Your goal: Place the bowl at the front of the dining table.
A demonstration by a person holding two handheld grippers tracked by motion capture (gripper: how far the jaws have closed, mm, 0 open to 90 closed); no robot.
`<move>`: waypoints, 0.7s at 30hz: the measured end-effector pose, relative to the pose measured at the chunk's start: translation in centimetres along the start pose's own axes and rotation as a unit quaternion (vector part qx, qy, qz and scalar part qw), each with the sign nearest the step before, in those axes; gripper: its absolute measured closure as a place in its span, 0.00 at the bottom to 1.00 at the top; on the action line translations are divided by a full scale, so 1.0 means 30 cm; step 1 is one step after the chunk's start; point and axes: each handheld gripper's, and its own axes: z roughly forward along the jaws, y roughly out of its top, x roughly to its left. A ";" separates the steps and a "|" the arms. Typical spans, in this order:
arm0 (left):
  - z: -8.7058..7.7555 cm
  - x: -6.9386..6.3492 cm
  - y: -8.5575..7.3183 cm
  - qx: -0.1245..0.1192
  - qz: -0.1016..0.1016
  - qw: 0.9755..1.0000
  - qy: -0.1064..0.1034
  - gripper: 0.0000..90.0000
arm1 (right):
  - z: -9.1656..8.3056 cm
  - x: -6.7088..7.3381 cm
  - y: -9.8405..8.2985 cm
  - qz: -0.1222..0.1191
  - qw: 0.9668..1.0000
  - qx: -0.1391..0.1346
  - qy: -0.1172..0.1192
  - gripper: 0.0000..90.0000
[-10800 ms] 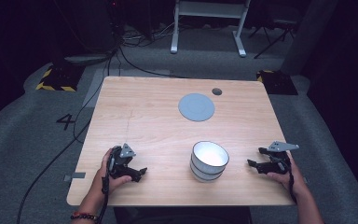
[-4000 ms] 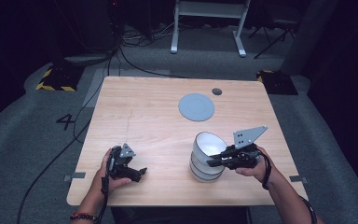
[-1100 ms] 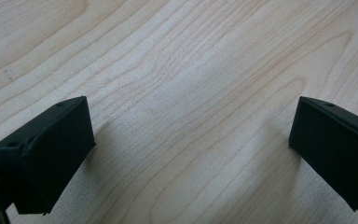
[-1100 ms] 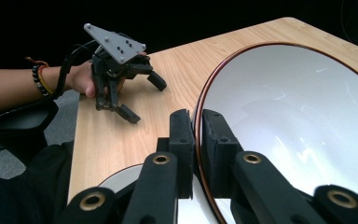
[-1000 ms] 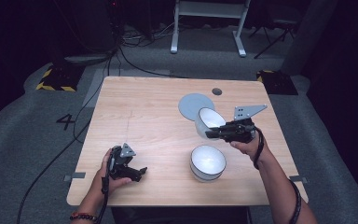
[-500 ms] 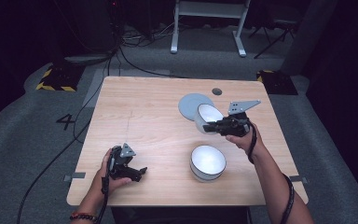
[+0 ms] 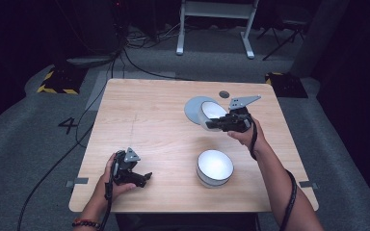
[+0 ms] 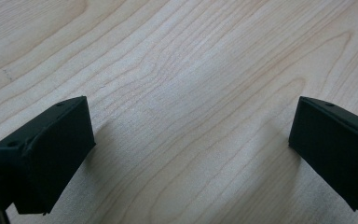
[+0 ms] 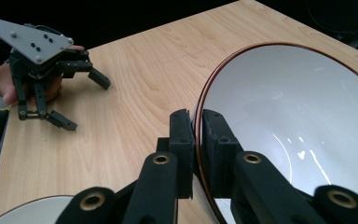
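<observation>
- Tongs first: the right tongs (image 7: 217, 123), right of centre in the high view, are clamped on the rim of a white bowl (image 7: 211, 111); the right gripper view shows the two black jaws pinching that dark-edged rim (image 9: 196, 140) between them, one inside and one outside the wall.
- That rim pinch leaves the carried bowl tilted on its side, its hollow facing the camera, lifted clear of the table (image 7: 164, 110).
- It hangs over the near edge of a grey round disc (image 7: 192, 107) at the upper right of the table, which looks like the spot meant to receive it.
- The left tongs (image 7: 136, 178), at the lower left of the high view, rest on the wood with jaws spread wide and nothing between them; the left gripper view shows bare grain (image 8: 186, 116) in the gap, so this hand seems parked out of the way.
- A second white bowl (image 7: 215, 167) sits upright at the lower centre, well apart from both tongs.
- A small dark round spot (image 7: 224, 94) lies just beyond the disc.
</observation>
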 end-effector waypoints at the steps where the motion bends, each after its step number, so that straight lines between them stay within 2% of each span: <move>1: 0.000 0.000 0.000 0.000 0.000 1.000 0.000 0.00 | 0.005 -0.003 0.002 0.001 1.000 -0.001 0.001 0.92; 3: 0.000 0.000 0.000 0.000 0.000 1.000 0.001 0.00 | 0.014 -0.012 0.004 -0.002 1.000 -0.001 -0.002 0.92; 17: 0.000 0.000 0.000 0.000 0.000 1.000 0.001 0.00 | 0.050 -0.081 0.008 0.013 1.000 -0.001 -0.026 0.92; 18: 0.000 0.000 0.000 0.000 0.000 1.000 0.001 0.00 | 0.051 -0.084 0.008 0.020 0.999 0.002 -0.030 0.92; 21: 0.000 0.000 0.000 0.000 0.000 1.000 0.001 0.00 | 0.057 -0.099 0.009 0.018 0.999 0.008 -0.039 0.92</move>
